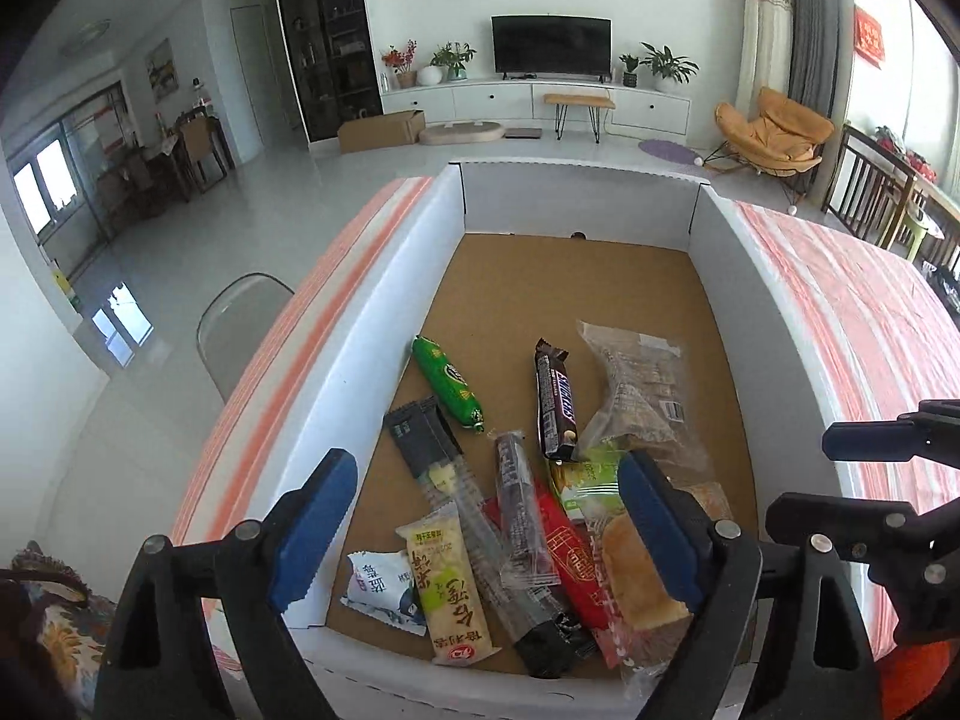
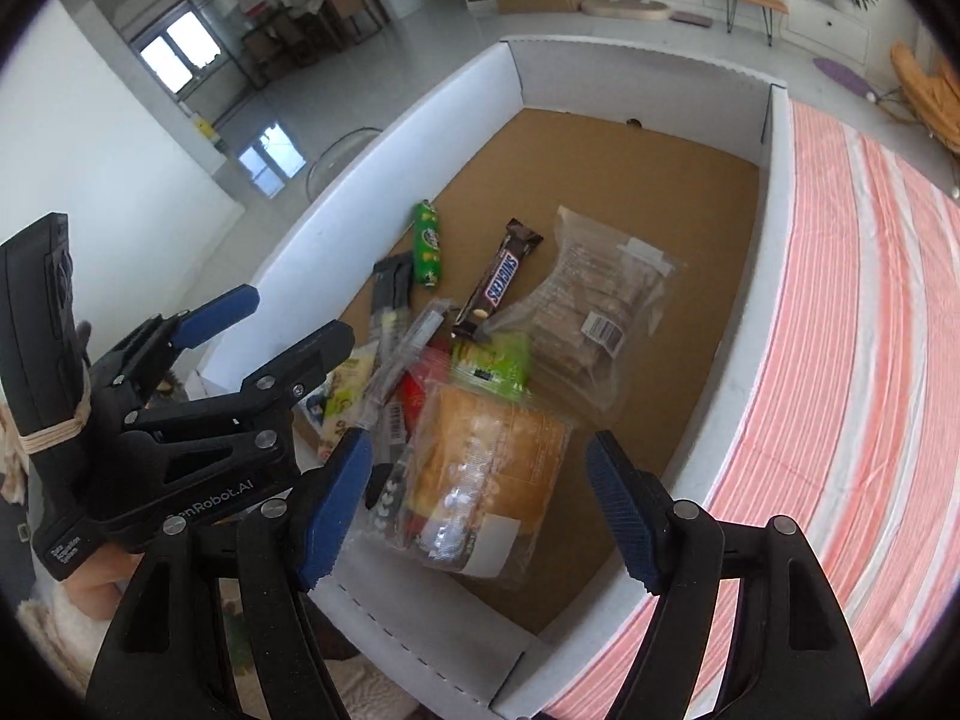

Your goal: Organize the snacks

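Observation:
A white-walled box (image 1: 384, 300) with a brown cardboard floor holds a pile of snacks at its near end. In it lie a green sausage pack (image 1: 447, 384), a Snickers bar (image 1: 555, 402), a clear bag of crackers (image 1: 642, 390), a yellow-green packet (image 1: 447, 582), a red packet (image 1: 570, 558) and a wrapped bread (image 2: 486, 468). My left gripper (image 1: 486, 516) hangs open over the pile with nothing pressed between its blue pads. My right gripper (image 2: 480, 504) stands open just above the bread, pads apart from it. Each gripper shows at the edge of the other's view.
The box sits on a table with a pink and white striped cloth (image 1: 840, 312). A clear chair (image 1: 240, 324) stands off the table's left side. The far half of the box floor (image 1: 570, 276) is bare cardboard.

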The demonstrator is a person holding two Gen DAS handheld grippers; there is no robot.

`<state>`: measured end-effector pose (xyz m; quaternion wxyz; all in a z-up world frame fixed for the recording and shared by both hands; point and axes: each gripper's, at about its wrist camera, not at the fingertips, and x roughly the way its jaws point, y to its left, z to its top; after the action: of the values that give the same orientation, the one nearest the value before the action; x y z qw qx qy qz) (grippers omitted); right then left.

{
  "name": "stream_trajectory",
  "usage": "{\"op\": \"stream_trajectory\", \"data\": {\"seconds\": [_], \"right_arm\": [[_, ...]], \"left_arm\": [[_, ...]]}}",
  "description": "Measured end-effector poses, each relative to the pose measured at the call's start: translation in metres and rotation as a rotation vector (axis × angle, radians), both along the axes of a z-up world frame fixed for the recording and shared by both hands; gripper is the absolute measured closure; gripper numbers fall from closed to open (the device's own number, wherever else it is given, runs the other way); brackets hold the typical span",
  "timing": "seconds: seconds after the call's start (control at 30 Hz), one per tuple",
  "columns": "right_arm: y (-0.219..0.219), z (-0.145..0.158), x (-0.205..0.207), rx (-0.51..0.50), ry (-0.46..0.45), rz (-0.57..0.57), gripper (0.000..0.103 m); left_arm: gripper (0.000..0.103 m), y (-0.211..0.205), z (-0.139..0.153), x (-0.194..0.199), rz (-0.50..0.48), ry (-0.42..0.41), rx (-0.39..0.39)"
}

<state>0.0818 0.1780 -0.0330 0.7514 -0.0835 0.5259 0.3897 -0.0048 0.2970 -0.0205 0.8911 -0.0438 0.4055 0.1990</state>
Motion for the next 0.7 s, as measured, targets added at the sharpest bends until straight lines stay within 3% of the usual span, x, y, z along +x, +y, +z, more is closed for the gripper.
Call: {"op": "stream_trajectory", "data": {"seconds": [0.13, 0.23, 0.4, 0.57, 0.7], "right_arm": [[-0.009, 0.005, 0.001, -0.003, -0.008, -0.047, 0.026], [-0.02, 0.007, -0.004, -0.003, -0.013, -0.07, 0.026], [-0.029, 0.012, -0.015, -0.006, -0.033, -0.101, 0.026], [-0.029, 0.016, -0.025, -0.009, -0.068, -0.111, 0.026], [-0.026, 0.02, -0.03, -0.02, -0.107, -0.115, 0.026]], "left_arm": [[0.003, -0.012, 0.009, -0.007, 0.061, -0.039, 0.057], [0.002, -0.02, 0.011, -0.012, 0.062, -0.046, 0.073], [0.002, -0.027, 0.01, -0.012, 0.066, -0.023, 0.032], [0.002, -0.03, 0.01, -0.012, 0.093, -0.01, 0.048], [0.002, -0.022, 0.008, -0.017, 0.095, -0.004, 0.002]]}}
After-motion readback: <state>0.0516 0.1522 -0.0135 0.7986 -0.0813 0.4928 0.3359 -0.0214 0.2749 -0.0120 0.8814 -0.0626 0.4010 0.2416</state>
